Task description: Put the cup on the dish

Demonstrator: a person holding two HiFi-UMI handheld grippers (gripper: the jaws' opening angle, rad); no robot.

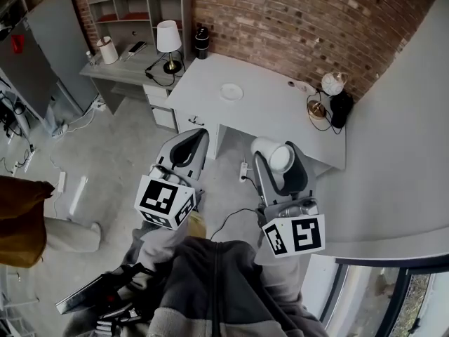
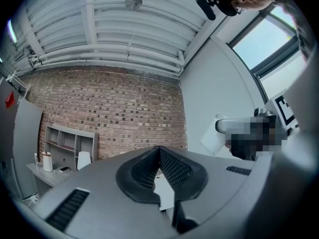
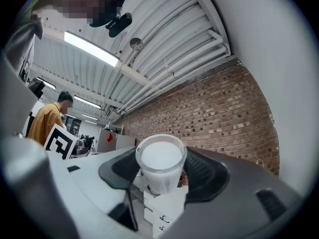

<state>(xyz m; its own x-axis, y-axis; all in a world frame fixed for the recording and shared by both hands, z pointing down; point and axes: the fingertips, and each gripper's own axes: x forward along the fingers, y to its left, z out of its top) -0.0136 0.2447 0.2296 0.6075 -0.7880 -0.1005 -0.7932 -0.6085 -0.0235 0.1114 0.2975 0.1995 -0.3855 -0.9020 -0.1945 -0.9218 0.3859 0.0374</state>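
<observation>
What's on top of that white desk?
A small white dish near the middle and a round lamp at the right corner. The cup in the right gripper hides part of its near edge.

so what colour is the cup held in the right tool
Plain white round cup, seen best in the right gripper view.

Smooth white cup (image 3: 160, 169), rough brick wall (image 1: 280, 20)
</observation>
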